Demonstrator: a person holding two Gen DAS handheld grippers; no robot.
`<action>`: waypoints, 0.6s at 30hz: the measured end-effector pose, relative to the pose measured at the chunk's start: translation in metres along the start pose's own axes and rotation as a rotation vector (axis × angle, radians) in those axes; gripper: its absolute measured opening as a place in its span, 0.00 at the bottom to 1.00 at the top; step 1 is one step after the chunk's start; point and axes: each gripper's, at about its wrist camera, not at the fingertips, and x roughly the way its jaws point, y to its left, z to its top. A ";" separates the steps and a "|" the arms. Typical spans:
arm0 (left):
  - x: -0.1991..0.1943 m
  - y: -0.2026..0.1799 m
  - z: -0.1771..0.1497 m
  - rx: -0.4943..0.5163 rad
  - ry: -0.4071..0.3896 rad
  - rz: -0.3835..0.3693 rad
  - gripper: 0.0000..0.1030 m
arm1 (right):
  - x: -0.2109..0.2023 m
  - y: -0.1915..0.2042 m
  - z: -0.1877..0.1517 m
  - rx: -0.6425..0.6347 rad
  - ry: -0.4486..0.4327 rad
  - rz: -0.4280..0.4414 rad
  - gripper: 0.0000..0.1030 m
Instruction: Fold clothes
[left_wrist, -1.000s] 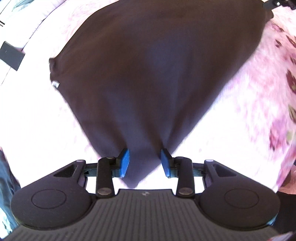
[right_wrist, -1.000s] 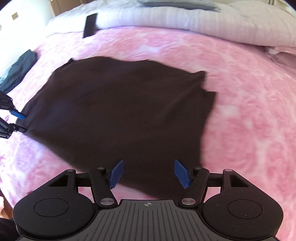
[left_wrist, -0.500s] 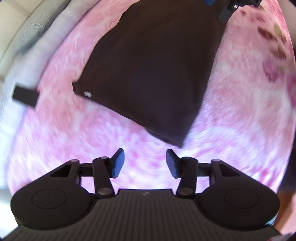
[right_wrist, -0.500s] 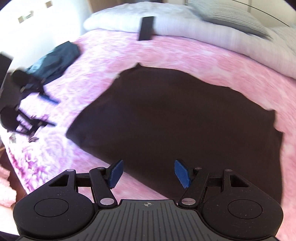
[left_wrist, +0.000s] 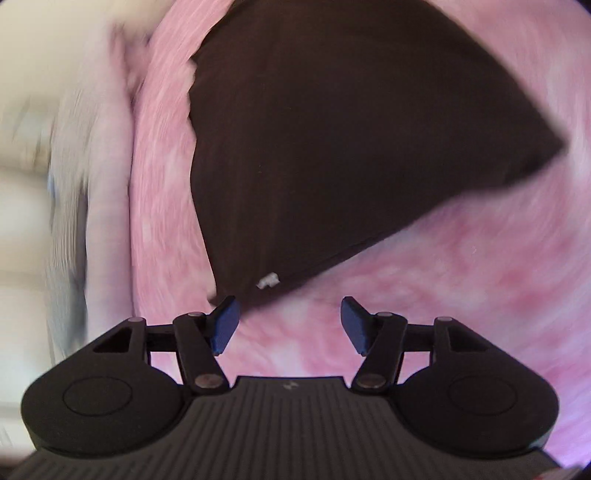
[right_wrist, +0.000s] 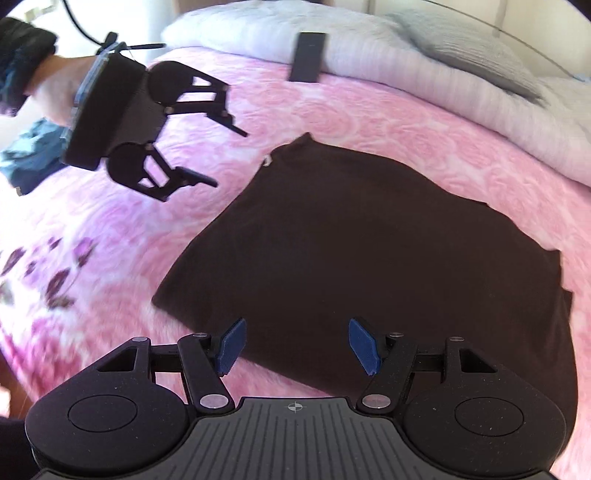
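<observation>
While dark garment (right_wrist: 369, 251) is laid flat on pink bedspread (right_wrist: 351, 110), near hem is found under right gripper (right_wrist: 295, 345), corner with white tag (left_wrist: 267, 280) just ahead of left gripper (left_wrist: 288, 325). Both jaws opening, nothing held between.

One dark brown garment (right_wrist: 388, 251) lay on the single pink bedspread (right_wrist: 155, 229). One blue garment (right_wrist: 29, 158) sat at the bedspread's left edge. One black flat rectangular object (right_wrist: 308, 55) rested at its far edge, against one white quilt (right_wrist: 424, 62). Two grippers showed, left (right_wrist: 227, 153) and right (right_wrist: 295, 345), each with two fingers.
</observation>
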 end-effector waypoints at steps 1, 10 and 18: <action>0.007 -0.003 -0.008 0.065 -0.034 0.016 0.56 | 0.004 0.008 0.002 0.028 0.003 -0.028 0.85; 0.055 -0.005 -0.046 0.275 -0.275 0.131 0.59 | 0.046 0.091 0.017 0.051 0.037 -0.077 0.89; 0.075 0.011 -0.033 0.251 -0.318 0.092 0.20 | 0.107 0.166 0.009 -0.243 0.017 -0.296 0.89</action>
